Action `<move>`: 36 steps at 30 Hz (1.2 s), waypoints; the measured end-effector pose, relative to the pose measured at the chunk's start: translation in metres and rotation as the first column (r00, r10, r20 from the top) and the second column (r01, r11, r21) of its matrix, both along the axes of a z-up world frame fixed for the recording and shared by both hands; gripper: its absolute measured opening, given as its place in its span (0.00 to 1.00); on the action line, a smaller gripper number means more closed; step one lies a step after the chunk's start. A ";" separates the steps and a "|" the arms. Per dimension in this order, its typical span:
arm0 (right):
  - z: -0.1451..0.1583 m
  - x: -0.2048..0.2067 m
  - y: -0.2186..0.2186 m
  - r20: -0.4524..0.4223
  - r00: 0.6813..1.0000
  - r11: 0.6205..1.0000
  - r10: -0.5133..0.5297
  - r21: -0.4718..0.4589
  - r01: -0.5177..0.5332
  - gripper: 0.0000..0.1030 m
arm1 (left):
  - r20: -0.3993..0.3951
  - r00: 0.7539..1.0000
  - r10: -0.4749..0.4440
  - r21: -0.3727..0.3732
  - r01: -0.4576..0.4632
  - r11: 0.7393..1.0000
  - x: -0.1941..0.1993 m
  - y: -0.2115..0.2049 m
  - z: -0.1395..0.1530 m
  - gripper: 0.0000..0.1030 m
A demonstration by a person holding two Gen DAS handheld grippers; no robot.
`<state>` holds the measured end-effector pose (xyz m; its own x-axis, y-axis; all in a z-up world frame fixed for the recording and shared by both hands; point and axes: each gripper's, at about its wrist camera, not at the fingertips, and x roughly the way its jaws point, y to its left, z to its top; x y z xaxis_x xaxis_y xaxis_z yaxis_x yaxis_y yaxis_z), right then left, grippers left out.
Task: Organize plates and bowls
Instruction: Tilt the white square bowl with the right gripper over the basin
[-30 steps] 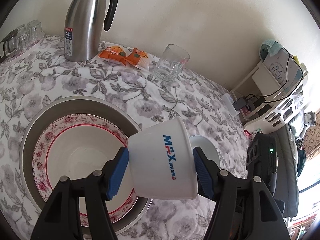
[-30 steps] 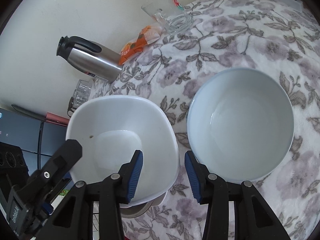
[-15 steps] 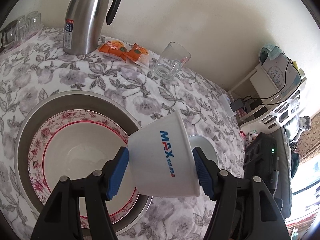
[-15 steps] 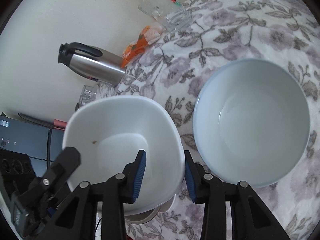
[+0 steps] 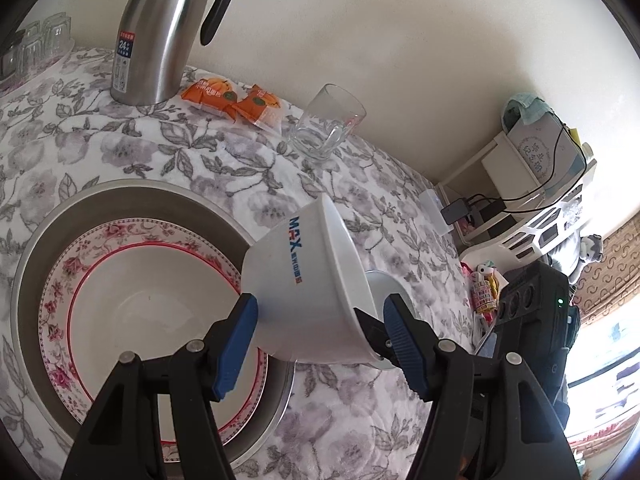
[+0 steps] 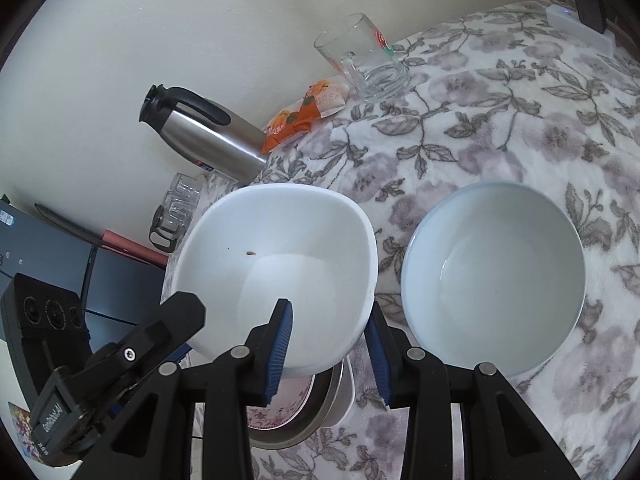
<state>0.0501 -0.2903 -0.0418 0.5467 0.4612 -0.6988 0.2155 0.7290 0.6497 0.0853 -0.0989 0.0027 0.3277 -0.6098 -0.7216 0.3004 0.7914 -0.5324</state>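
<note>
Left wrist: white bowl (image 5: 308,292) in claw (image 5: 318,334)

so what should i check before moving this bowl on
1. Left gripper on bowl: ok, pads at its sides.
2. Right gripper on the rim: one finger inside, one outside; firm pinch cannot tell.
3. Bowl level: not ok, tilted.
4. Bowl clean: not ok, brown speck inside.
5. Other bowl ready for stacking: ok, upright, empty.
6. Plate in pan: ok, empty.

surface: floral cloth (image 5: 208,168) | on it: steel basin (image 5: 36,248), flask (image 5: 156,36), glass mug (image 5: 326,126)
</note>
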 end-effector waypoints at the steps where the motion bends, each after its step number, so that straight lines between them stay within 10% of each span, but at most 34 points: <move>1: 0.001 0.000 0.001 0.004 1.000 1.000 0.004 -0.011 -0.004 0.38 | -0.006 1.000 0.012 -0.003 -0.012 1.000 0.002 0.002 -0.001 0.64; 36: 0.055 -0.002 0.042 0.176 0.978 0.985 0.110 -0.153 -0.083 0.38 | 0.036 0.994 0.100 -0.024 -0.099 0.995 0.006 0.041 0.020 0.64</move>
